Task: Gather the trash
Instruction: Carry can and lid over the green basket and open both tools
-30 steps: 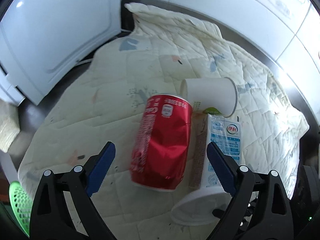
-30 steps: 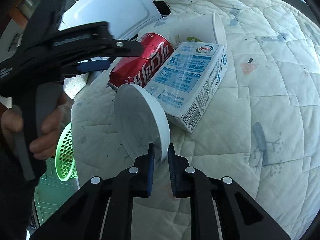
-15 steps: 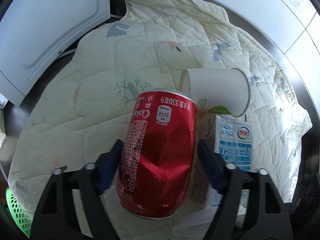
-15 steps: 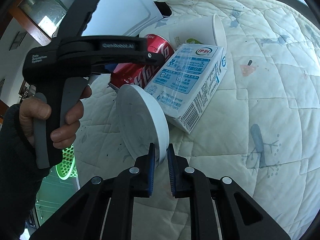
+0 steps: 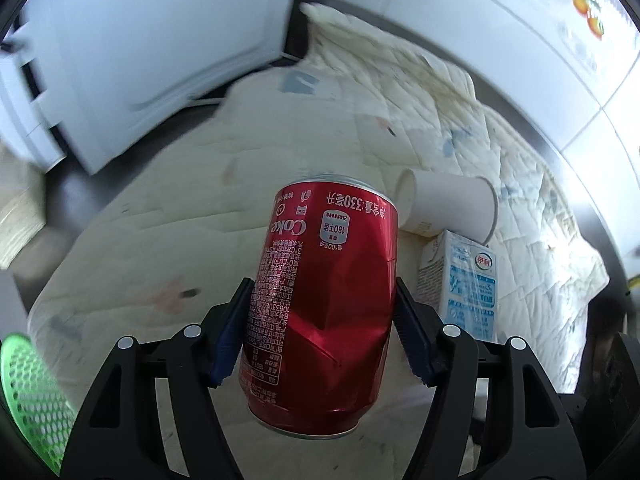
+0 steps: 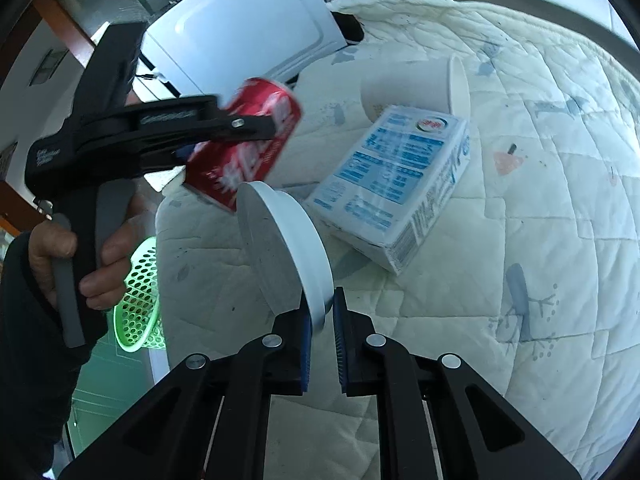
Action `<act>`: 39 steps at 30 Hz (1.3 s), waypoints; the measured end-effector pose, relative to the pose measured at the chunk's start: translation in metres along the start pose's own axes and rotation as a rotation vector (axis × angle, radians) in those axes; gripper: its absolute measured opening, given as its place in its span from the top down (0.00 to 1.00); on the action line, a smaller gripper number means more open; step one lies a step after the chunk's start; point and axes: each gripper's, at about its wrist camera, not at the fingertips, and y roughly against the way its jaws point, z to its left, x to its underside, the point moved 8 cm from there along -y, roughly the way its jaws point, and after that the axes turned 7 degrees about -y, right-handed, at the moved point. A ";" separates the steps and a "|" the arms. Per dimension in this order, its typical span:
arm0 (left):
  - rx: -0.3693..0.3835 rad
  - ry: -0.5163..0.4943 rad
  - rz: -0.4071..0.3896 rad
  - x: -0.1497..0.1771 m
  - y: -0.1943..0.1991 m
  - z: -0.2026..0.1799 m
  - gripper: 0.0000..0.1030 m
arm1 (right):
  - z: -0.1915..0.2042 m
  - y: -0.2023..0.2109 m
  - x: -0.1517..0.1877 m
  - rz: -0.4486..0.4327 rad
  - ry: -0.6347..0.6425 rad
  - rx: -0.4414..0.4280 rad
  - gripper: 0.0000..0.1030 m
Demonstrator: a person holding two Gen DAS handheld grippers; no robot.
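Note:
My left gripper (image 5: 320, 332) is shut on a dented red Coke can (image 5: 324, 304) and holds it lifted above the quilted cloth (image 5: 180, 240); the can also shows in the right wrist view (image 6: 248, 148). My right gripper (image 6: 320, 340) is shut on the rim of a white bowl (image 6: 288, 256), held on edge. A white paper cup (image 5: 448, 208) lies on its side, also seen in the right wrist view (image 6: 416, 84). A blue-and-white milk carton (image 5: 468, 284) lies next to it and shows in the right wrist view (image 6: 396, 184).
A green perforated basket (image 6: 140, 296) stands below the table's left edge, also in the left wrist view (image 5: 32, 400). A white appliance (image 5: 120, 48) stands at the back left. White tiled wall (image 5: 480, 32) runs behind the cloth.
My left gripper closed on the Coke can and lifted it off the cloth, away from the cup and carton. My right gripper still holds the bowl, nearly unmoved.

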 end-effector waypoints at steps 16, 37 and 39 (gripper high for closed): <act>-0.206 0.295 -0.154 0.100 0.148 0.169 0.36 | 0.127 -0.009 -0.006 0.017 0.239 -0.124 0.91; -0.352 0.704 -0.069 0.274 0.169 0.358 0.35 | 0.343 -0.157 0.041 0.209 0.536 -0.194 0.91; -0.351 0.708 -0.059 0.276 0.163 0.363 0.35 | 0.350 -0.171 0.044 0.221 0.537 -0.180 0.90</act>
